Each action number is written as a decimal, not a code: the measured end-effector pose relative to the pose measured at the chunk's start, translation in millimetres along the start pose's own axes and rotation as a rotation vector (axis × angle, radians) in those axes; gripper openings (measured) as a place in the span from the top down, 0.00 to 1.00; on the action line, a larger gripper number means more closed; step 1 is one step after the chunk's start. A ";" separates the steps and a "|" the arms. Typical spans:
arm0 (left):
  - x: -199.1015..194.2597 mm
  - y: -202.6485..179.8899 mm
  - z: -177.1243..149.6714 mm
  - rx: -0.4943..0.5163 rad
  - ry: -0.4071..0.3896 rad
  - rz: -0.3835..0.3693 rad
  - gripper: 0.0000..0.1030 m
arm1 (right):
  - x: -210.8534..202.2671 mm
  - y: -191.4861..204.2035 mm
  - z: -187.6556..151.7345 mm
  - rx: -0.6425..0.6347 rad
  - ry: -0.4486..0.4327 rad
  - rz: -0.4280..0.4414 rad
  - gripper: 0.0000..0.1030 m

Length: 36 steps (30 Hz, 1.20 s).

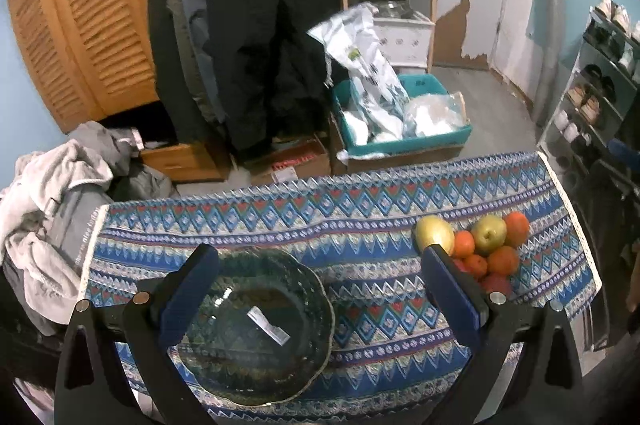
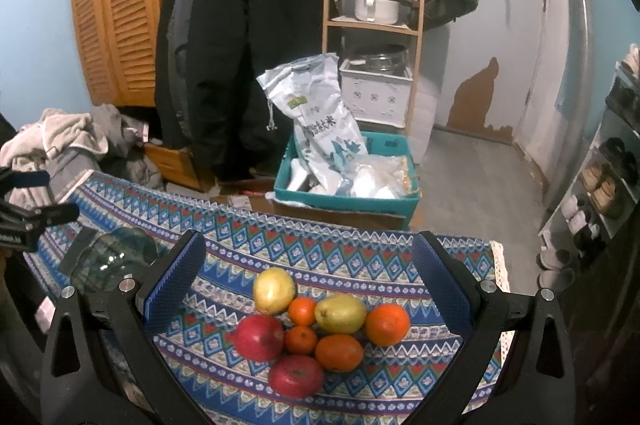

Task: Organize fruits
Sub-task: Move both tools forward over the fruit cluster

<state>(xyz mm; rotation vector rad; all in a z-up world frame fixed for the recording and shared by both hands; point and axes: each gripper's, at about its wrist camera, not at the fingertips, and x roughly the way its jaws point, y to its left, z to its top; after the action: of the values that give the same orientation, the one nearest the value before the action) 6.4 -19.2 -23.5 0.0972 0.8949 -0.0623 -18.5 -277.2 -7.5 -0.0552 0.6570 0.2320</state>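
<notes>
Glass bowl (image 1: 256, 329) empty under left gripper (image 1: 320, 289), fingers spread | fruit pile (image 2: 316, 329) on patterned cloth (image 2: 360, 249), directly below right gripper (image 2: 308, 281), wide open, nearer | nothing gripped

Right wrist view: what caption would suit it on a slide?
Open right gripper hovering over a cluster of eight fruits on a patterned tablecloth, glass bowl at left.

My claws had matt black plastic arms, and the right claw's fingers (image 2: 176, 281) wore bumpy blue pads. The bowl (image 1: 256, 329) was shiny see-through glass. The tablecloth (image 2: 340, 249) looked like woven cloth. The apples (image 2: 259, 337) had smooth, glossy skin. The cupboard (image 1: 80, 25) was slatted wood.
</notes>
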 end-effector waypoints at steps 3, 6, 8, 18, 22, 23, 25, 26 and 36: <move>7.1 -8.0 -0.4 0.014 0.031 -0.021 0.01 | 1.4 -8.3 0.6 0.010 0.007 -0.013 0.02; 11.7 -18.0 0.6 0.045 0.039 -0.028 0.01 | 5.4 -17.5 -0.5 0.023 0.029 -0.019 0.02; 14.8 -23.4 1.7 0.059 0.050 -0.033 0.01 | 8.4 -25.2 -1.2 0.042 0.045 -0.016 0.02; 29.5 -47.1 16.9 0.120 0.079 -0.065 0.01 | 23.8 -55.0 -5.9 0.048 0.107 -0.035 0.02; 41.2 -58.7 19.4 0.129 0.101 -0.075 0.01 | 30.8 -65.7 -8.6 0.044 0.129 -0.045 0.02; 43.8 -61.1 19.7 0.129 0.105 -0.079 0.01 | 33.0 -68.5 -9.1 0.041 0.135 -0.047 0.02; 51.5 -68.4 21.3 0.132 0.119 -0.093 0.01 | 37.2 -72.5 -10.5 0.036 0.150 -0.051 0.02; 55.3 -71.4 21.8 0.135 0.124 -0.095 0.01 | 39.8 -74.2 -11.6 0.033 0.159 -0.051 0.02; 96.8 -95.8 14.8 0.154 0.184 -0.124 0.01 | 78.4 -100.9 -39.7 0.068 0.303 0.001 0.02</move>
<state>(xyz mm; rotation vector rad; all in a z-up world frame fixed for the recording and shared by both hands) 69.2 -117.4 -95.6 0.1931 1.0786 -0.2410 41.2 -365.0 -89.1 -0.0244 0.9662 0.2041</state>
